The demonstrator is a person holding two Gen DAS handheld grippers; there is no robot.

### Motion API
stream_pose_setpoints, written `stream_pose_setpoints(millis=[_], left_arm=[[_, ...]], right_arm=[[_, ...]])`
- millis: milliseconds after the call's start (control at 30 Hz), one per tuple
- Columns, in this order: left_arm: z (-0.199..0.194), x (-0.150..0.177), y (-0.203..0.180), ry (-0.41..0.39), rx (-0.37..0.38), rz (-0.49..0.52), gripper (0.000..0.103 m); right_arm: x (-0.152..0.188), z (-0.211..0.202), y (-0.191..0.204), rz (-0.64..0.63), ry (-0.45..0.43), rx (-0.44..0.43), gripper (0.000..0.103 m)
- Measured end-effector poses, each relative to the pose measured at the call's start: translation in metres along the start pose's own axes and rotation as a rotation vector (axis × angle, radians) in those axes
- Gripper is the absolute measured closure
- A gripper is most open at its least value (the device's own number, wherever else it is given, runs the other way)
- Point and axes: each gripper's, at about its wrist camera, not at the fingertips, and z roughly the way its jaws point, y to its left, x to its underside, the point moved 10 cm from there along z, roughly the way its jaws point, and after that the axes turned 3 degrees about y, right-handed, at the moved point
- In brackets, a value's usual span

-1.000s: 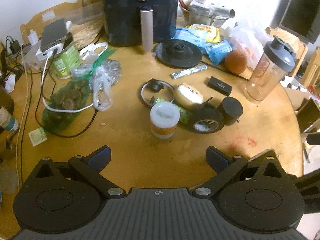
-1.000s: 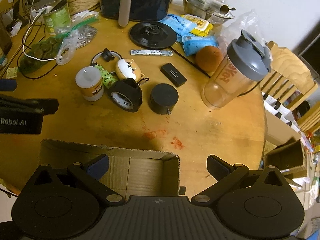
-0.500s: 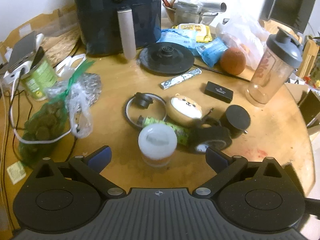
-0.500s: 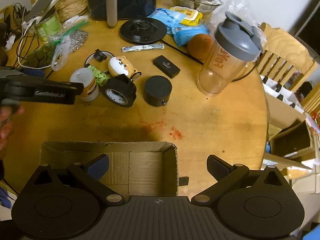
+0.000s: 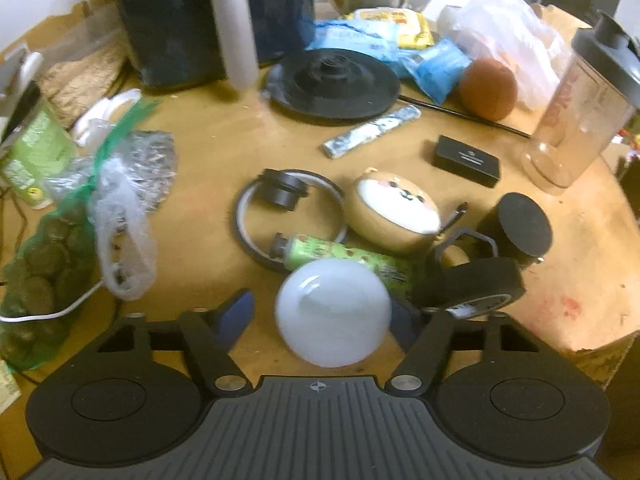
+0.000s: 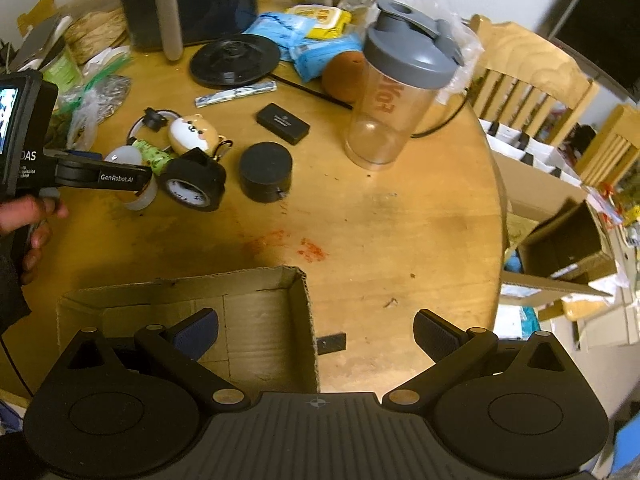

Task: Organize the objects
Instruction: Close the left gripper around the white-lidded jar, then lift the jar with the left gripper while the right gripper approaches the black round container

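A small jar with a white lid [image 5: 334, 312] stands on the round wooden table between the open fingers of my left gripper [image 5: 320, 316]; the fingers are not touching it. The jar also shows in the right wrist view [image 6: 134, 178], partly behind the left gripper [image 6: 100, 176]. Beside it lie a black tape roll [image 5: 472, 284], a green tube [image 5: 344, 256], a dog-face pouch [image 5: 394, 210] and a black puck [image 5: 516, 228]. My right gripper [image 6: 316, 334] is open and empty over the wall of an open cardboard box [image 6: 240, 312].
A shaker bottle [image 6: 396, 96] stands at the right of the table. A black air fryer [image 5: 208, 16], a black round base [image 5: 334, 82], blue packets [image 5: 432, 64], an orange [image 5: 486, 88] and a net bag [image 5: 44, 256] crowd the back and left. A wooden chair [image 6: 528, 76] stands beyond the table's edge.
My left gripper has moved forward and down, so the white-lidded jar now sits between its fingers. My right gripper has shifted slightly over the box.
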Motion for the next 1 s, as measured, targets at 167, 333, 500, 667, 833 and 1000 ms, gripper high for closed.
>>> stream_pose_setpoints(millis=[167,333,500,667,833,1000], left_arm=[[-0.002,0.002,-0.001,-0.008,-0.014,-0.001,0.050],[-0.015,0.003,0.004,-0.038,-0.009,-0.012,0.050],[-0.037,0.001,0.006,-0.085,0.004,-0.039,0.050],[-0.059,0.001,0.007,-0.133,0.004,-0.059,0.050],[-0.080,0.004,0.006,-0.168,-0.009,-0.089,0.050],[-0.098,0.010,0.002,-0.192,-0.025,-0.118,0.050]], right_arm=[[0.002,0.002,0.004,-0.006,0.004,-0.007,0.000],[0.002,0.002,0.007,-0.007,0.006,-0.013,0.000],[-0.001,-0.002,0.017,-0.009,-0.014,-0.069,0.000],[-0.008,-0.005,0.036,-0.063,-0.032,-0.127,0.000],[-0.013,-0.005,0.044,-0.104,-0.035,-0.167,0.000],[-0.018,-0.005,0.044,-0.133,-0.051,-0.212,0.000]])
